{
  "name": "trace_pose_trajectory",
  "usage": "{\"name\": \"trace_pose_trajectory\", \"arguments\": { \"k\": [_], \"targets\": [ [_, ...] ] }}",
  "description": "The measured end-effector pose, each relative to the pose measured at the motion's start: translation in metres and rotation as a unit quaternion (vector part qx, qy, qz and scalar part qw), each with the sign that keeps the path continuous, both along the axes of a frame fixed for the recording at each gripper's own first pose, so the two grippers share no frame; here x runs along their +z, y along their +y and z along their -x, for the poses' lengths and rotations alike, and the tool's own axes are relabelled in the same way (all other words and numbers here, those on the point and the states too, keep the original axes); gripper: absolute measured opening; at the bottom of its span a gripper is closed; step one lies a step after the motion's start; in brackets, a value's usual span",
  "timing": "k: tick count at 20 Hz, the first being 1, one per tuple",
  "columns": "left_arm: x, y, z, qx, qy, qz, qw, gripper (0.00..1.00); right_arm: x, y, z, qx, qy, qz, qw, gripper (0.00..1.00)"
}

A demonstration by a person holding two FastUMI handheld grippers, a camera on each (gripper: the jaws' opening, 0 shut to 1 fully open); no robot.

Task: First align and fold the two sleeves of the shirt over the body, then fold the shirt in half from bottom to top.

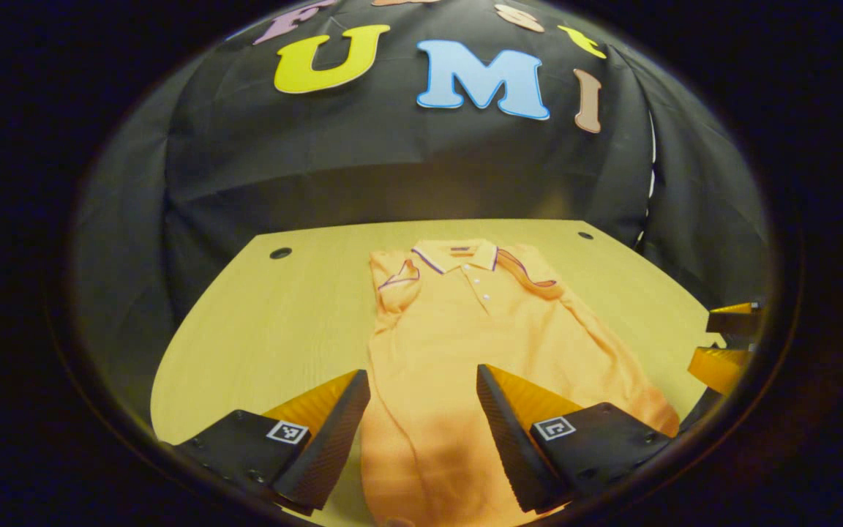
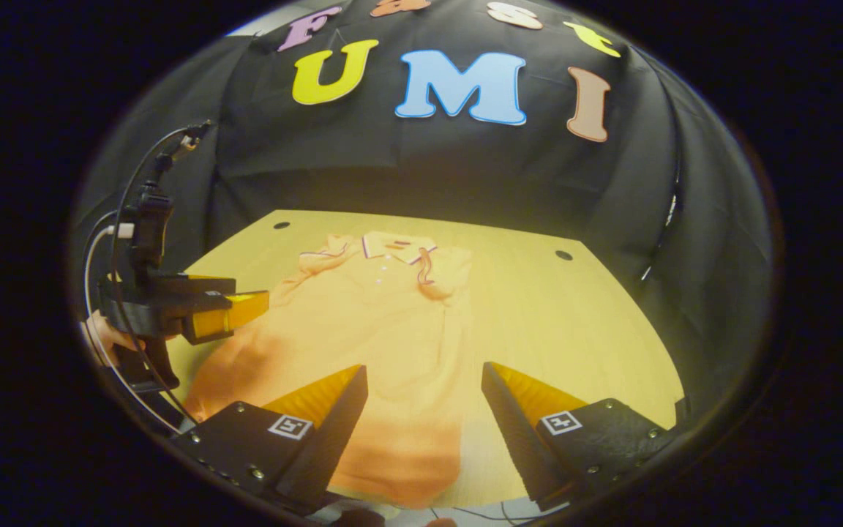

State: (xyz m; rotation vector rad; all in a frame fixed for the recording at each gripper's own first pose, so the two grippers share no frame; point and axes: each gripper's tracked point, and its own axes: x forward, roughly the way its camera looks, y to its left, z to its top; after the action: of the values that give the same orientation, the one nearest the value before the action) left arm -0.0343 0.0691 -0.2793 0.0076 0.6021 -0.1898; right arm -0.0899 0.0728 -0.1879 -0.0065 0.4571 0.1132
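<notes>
An orange shirt [image 1: 458,344] is lying flat on the wooden bench [image 1: 275,322], collar toward the far wall, both sleeves folded in over its body. The left gripper [image 1: 421,432] is hovering over the hem with its jaws standing wide apart and empty. The right gripper [image 2: 421,432] is likewise hanging open above the shirt's lower edge.

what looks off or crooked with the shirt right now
The orange shirt lies slightly askew on the table. Both sleeves are folded in, yet its lower side edge flares out unevenly. Both claws are open above it.
</notes>
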Motion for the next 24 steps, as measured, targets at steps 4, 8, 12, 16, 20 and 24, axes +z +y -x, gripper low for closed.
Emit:
{"name": "trace_pose_trajectory", "arguments": {
  "k": [4, 8, 12, 16, 20, 24],
  "targets": [
    [-0.017, 0.006, 0.052, 0.014, 0.019, -0.003, 1.0, 0.95, -0.028, 0.0, 0.022, 0.006, 0.022, -0.005, 1.0, 0.98],
    [-0.029, 0.01, 0.098, 0.026, 0.036, 0.002, 0.999, 0.96, -0.063, -0.002, 0.042, 0.011, 0.052, -0.012, 0.999, 0.98],
    [-0.034, 0.01, 0.134, 0.03, 0.04, 0.005, 0.999, 0.96, -0.089, -0.009, 0.056, 0.011, 0.07, -0.009, 0.997, 0.98],
    [-0.049, 0.009, 0.162, 0.035, 0.056, 0.012, 0.998, 0.95, -0.106, -0.005, 0.062, 0.011, 0.091, -0.033, 0.995, 0.98],
    [-0.061, 0.011, 0.173, 0.045, 0.067, 0.014, 0.997, 0.95, -0.114, 0.0, 0.065, 0.016, 0.097, -0.035, 0.995, 0.98],
    [-0.067, 0.011, 0.173, 0.048, 0.065, 0.0, 0.997, 0.95, -0.122, 0.005, 0.067, 0.019, 0.106, -0.031, 0.994, 0.98]
  ]
}}
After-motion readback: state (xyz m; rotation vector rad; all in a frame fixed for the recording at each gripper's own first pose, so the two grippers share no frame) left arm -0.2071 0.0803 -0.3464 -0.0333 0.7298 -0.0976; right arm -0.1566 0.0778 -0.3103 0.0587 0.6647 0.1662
